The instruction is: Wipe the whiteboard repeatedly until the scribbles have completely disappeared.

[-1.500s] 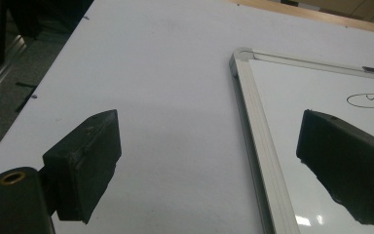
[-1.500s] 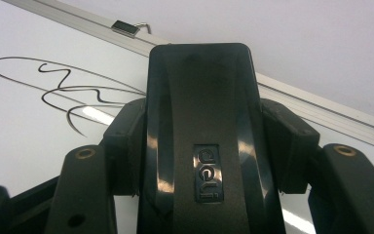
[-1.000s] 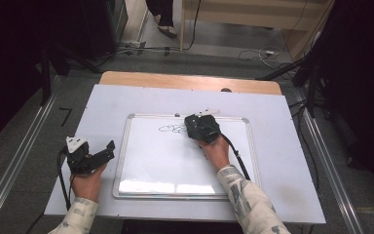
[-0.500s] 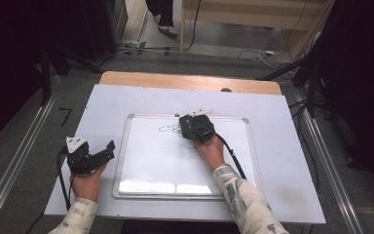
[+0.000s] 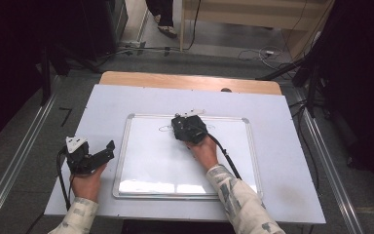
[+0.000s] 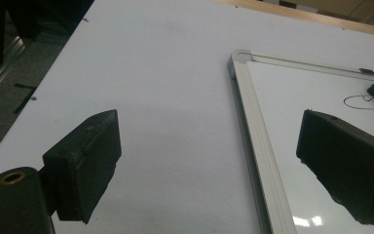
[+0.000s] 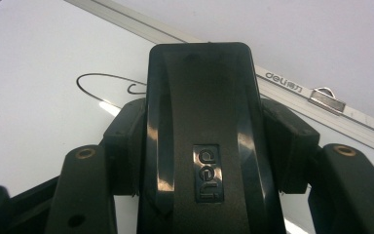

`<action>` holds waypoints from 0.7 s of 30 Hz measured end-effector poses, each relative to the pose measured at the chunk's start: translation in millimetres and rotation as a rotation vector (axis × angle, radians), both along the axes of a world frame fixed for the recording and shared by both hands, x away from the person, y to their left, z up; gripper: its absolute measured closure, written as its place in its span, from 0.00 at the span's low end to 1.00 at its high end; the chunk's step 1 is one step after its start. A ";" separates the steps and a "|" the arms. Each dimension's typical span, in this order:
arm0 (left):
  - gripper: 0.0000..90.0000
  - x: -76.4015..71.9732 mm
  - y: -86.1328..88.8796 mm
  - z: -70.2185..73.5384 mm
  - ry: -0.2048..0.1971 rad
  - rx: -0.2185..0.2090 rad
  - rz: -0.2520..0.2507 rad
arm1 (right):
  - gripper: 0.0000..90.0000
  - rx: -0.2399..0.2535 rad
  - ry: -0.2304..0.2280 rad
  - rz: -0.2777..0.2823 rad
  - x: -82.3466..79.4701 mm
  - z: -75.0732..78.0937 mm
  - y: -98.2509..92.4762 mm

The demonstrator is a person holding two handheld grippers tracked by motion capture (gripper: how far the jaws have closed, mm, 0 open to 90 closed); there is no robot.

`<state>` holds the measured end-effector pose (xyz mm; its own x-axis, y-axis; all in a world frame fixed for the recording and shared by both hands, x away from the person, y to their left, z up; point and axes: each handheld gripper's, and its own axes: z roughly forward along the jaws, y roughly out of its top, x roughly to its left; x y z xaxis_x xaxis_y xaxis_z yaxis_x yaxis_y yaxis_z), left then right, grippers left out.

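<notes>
A white whiteboard (image 5: 175, 165) with a silver frame lies flat on the white table cover (image 5: 282, 146). My right gripper (image 5: 187, 127) sits at the board's top edge, shut on a black eraser (image 7: 199, 87) marked "deli", which rests on the board. In the right gripper view the gripper (image 7: 204, 146) clamps the eraser from both sides. A thin black scribble (image 7: 102, 85) lies just left of the eraser (image 5: 191, 122). My left gripper (image 5: 100, 153) rests left of the board, open, with nothing between its fingers (image 6: 85, 163).
The board's frame (image 6: 253, 126) runs between the left gripper's jaws in its own view. A wooden table edge (image 5: 190, 82) shows beyond the white cover. Metal rails (image 5: 14, 165) flank the table, and cables (image 5: 268, 51) lie on the floor behind.
My right gripper has slid the eraser a little to the left along the board's top edge, over part of the scribble. The left gripper has stayed put.
</notes>
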<state>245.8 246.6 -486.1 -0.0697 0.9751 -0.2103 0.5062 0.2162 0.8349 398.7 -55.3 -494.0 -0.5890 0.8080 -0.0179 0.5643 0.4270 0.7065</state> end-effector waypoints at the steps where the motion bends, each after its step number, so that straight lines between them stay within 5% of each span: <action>1: 0.11 0.0 0.0 0.0 -0.001 0.000 0.000 | 0.44 -0.002 -0.004 0.007 0.1 -0.2 1.2; 21: 0.11 -0.4 0.4 0.6 -0.005 -0.005 0.002 | 0.44 -0.008 -0.005 0.061 -3.9 -0.4 28.8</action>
<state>245.4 247.0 -485.5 -0.0709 0.9739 -0.2154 0.5015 0.2215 0.8363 394.8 -26.5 -494.5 -0.6373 0.7701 -0.0273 0.5335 0.4665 0.7055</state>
